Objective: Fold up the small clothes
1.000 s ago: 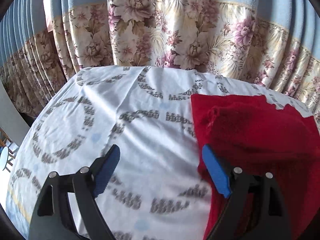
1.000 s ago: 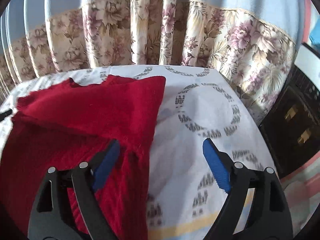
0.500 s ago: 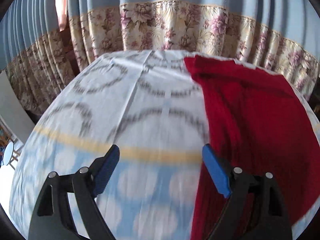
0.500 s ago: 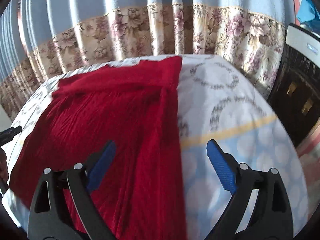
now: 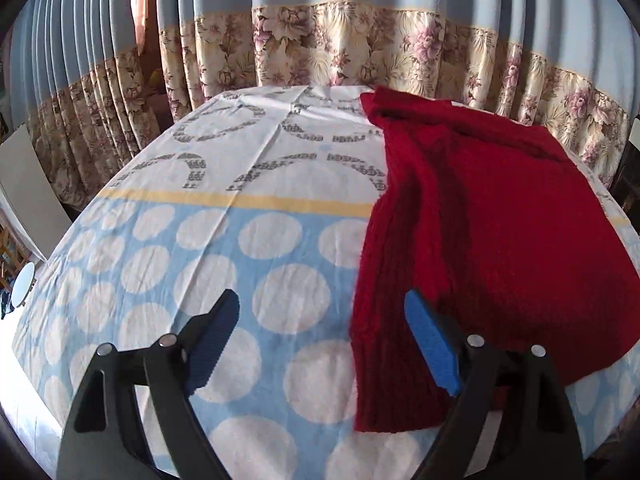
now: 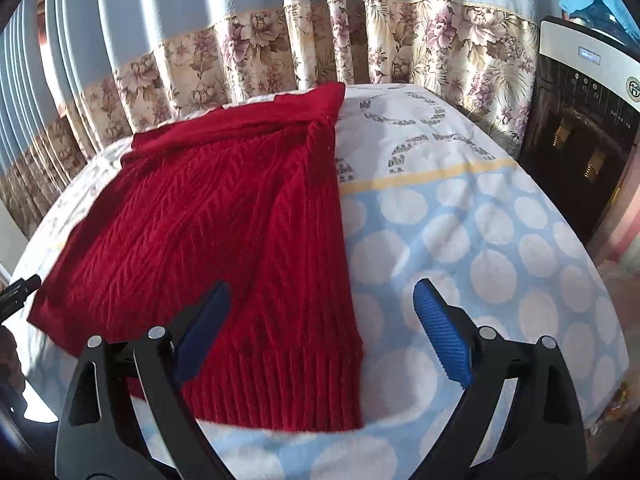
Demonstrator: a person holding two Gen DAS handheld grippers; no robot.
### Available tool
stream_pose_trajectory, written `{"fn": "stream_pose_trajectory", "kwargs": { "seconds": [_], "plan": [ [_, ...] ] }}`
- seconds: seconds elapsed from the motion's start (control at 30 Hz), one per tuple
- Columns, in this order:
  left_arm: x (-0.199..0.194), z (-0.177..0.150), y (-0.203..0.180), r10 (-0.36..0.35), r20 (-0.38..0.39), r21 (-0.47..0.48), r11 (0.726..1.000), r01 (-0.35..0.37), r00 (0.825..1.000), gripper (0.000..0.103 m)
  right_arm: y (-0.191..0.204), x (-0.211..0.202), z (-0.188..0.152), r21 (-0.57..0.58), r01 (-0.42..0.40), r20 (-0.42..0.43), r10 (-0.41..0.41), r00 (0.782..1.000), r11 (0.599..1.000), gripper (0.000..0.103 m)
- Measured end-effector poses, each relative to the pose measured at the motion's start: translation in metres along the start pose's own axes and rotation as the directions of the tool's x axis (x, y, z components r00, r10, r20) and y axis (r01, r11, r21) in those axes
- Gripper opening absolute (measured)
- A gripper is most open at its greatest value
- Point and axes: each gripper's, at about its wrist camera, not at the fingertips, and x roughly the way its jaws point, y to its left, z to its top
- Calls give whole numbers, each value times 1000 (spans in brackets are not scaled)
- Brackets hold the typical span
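**Inspector A:** Garment location first. The red cable-knit sweater (image 6: 224, 216) lies flat on the bench, on a cloth of pale blue with white dots nearside and white with grey rings farside (image 5: 240, 184). Its long axis runs from the ribbed hem (image 6: 288, 384) at the near edge to the far end by the floral curtain (image 5: 360, 52).

**Inspector B:** Jaws?

**Inspector A:** The left gripper (image 5: 326, 340) stands wide open, nothing between the pads. The right gripper (image 6: 320, 332) has just been opening further and is equally wide; the hem corner shows in the gap below it, but neither pad presses on it. Both point down at a slant toward the near hem.

**Inspector B:** Relation governing the next move?

**Inspector A:** The 2 grippers bracket the hem. In the left wrist view the sweater's left edge sits by the right-hand pad; in the right wrist view its right edge falls between the pads. Each hand is nearest its own corner.

**Inspector B:** Judgement?

**Inspector A:** Probably a 2-corner pinch at the hem, carried along the long axis toward the far end. Risk: the thick knit may bunch or slip if gripped shallowly.
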Motion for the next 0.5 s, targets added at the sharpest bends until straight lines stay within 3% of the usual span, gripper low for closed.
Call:
{"fn": "stream_pose_trajectory", "kwargs": {
  "seconds": [0.2, 0.5],
  "plan": [
    [4, 0, -1, -7, -31, 3, 1000, 7, 999, 85, -4, 5, -18, 35, 0, -46, 1, 999, 999, 86],
    [9, 0, 0, -13, -58, 4, 1000, 14, 998, 85, 7, 17, -30, 3, 1, -85, -1, 996, 1000, 63]
  ]
}}
